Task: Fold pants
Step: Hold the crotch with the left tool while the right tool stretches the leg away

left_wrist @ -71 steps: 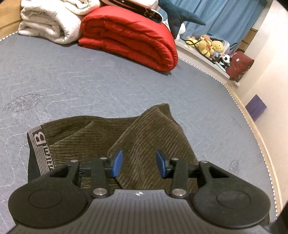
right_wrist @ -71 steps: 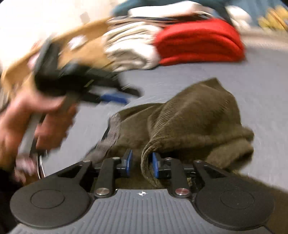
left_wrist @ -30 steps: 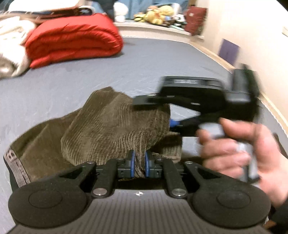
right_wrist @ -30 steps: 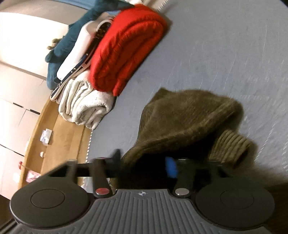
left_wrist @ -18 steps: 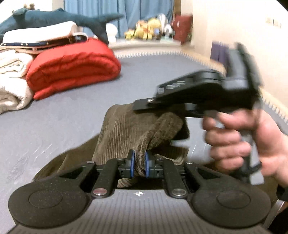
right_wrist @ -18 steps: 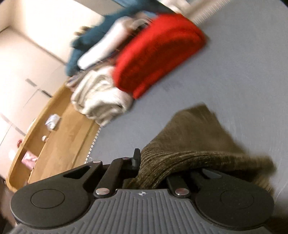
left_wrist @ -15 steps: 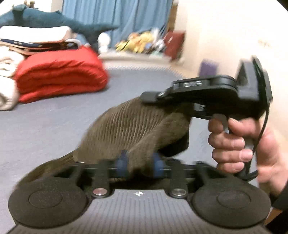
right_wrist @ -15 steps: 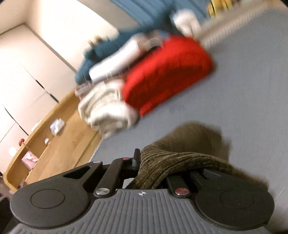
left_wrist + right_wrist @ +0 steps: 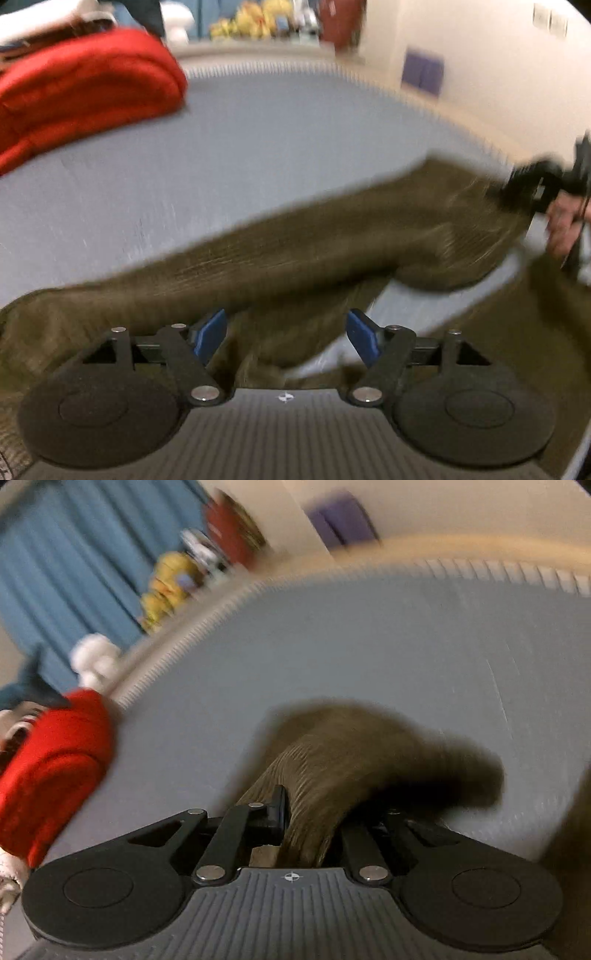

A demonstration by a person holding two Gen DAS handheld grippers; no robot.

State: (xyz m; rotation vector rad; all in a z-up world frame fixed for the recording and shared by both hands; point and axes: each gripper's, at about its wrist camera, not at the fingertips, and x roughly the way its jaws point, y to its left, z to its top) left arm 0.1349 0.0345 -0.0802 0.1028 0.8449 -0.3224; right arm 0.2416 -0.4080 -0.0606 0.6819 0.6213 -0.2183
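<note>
- A grey quilted mattress (image 9: 295, 155) fills both views, with a folded red duvet (image 9: 81, 85) at its far edge.
- The left gripper (image 9: 286, 332) has just been opening; its blue pads stand wide, cloth lying loose between them.
- The right gripper (image 9: 310, 823), which has just eased slightly, pinches the olive corduroy pants (image 9: 295, 258).
- The pants stretch blurred across the mattress towards the person's right hand (image 9: 565, 225).

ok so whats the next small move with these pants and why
Probably lower the right gripper to lay its end of the pants flat on the mattress. It is shut on the cloth, stretched out to the right, while the left gripper has just opened, its pads clear of the cloth.
</note>
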